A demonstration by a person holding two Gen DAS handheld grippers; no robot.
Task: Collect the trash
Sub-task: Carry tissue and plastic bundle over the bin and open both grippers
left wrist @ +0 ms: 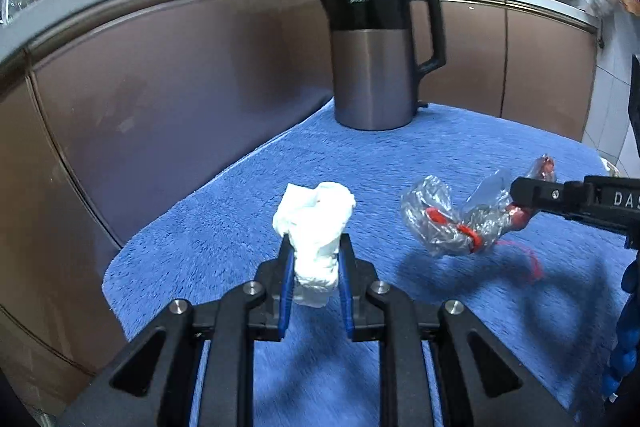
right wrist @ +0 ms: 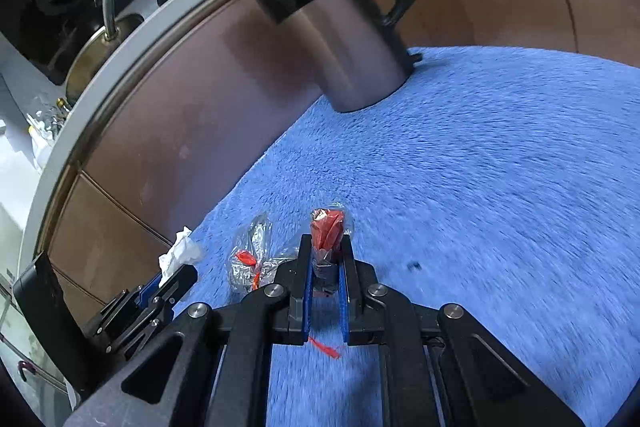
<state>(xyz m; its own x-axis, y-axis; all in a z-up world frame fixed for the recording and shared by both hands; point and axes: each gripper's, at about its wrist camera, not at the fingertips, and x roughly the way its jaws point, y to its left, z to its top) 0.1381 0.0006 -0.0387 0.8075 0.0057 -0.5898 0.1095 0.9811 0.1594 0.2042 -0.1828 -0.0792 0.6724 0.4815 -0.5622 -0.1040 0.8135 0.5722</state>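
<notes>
My left gripper [left wrist: 314, 247] is shut on a crumpled white tissue [left wrist: 316, 223], held a little above the blue fleece cloth [left wrist: 460, 147]. To its right, my right gripper [left wrist: 516, 205] holds a clear plastic wrapper with red ribbon [left wrist: 448, 219] off the cloth. In the right wrist view my right gripper [right wrist: 327, 247] is shut on the wrapper's red end [right wrist: 327, 227], and the rest of the wrapper [right wrist: 256, 259] hangs to the left. The left gripper [right wrist: 174, 277] with the tissue [right wrist: 180, 253] shows at the lower left.
A steel kettle with a black handle [left wrist: 376, 59] stands at the cloth's far edge, seen also as the kettle [right wrist: 352, 39] in the right wrist view. Brown cabinet doors [left wrist: 160, 107] under a white counter edge lie behind. A small dark speck [right wrist: 416, 266] lies on the cloth.
</notes>
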